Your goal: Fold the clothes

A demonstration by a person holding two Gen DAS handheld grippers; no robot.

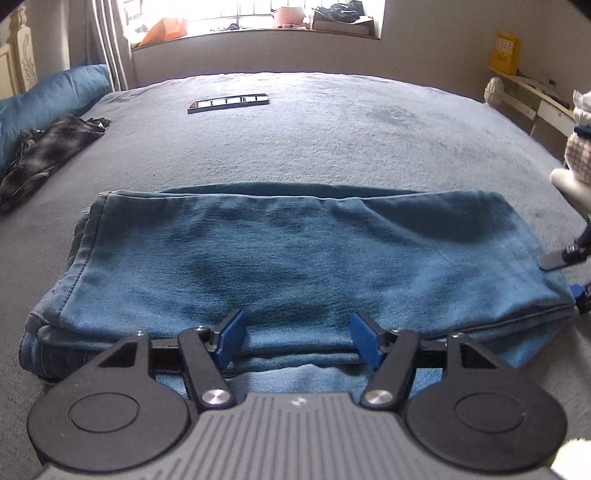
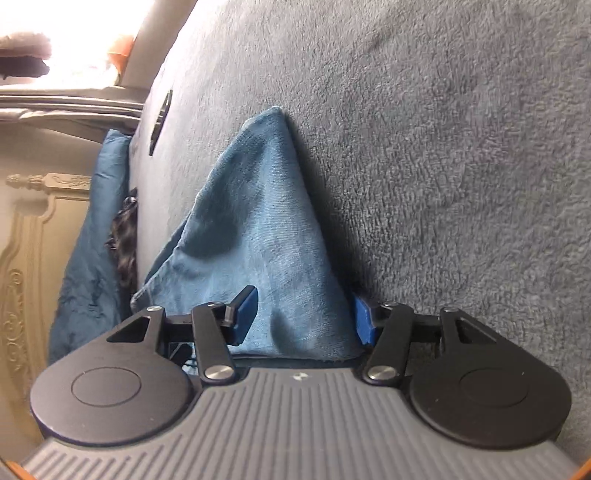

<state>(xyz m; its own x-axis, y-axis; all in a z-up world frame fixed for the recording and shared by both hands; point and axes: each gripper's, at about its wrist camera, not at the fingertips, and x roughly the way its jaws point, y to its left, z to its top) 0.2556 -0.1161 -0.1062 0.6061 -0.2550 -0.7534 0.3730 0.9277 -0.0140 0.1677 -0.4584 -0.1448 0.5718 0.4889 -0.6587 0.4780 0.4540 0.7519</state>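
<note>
In the left wrist view, folded blue jeans (image 1: 295, 258) lie across the near part of a grey bed (image 1: 332, 140). The left gripper (image 1: 297, 339) sits at the near edge of the jeans, its blue fingers (image 1: 231, 338) spread wide with the top fold of denim between them, not pinched. At the right end of the jeans the right gripper (image 1: 565, 275) comes in from the side, one finger above the cloth and one at its lower edge. Farther back lie a plaid garment (image 1: 48, 155) at the left, a blue pillow (image 1: 51, 96) behind it, and a flat dark strip (image 1: 228, 102) near the far side under the window (image 1: 258, 14). In the right wrist view, rolled sideways, the jeans (image 2: 258, 229) stretch away from the right gripper (image 2: 304, 319), lying against the bed (image 2: 443, 147). Its fingers (image 2: 245, 314) stand wide, one on top of the denim and one between jeans and bed, straddling the end without squeezing it. The pillow (image 2: 92, 240) and a carved headboard (image 2: 29, 258) show at the left.
</note>
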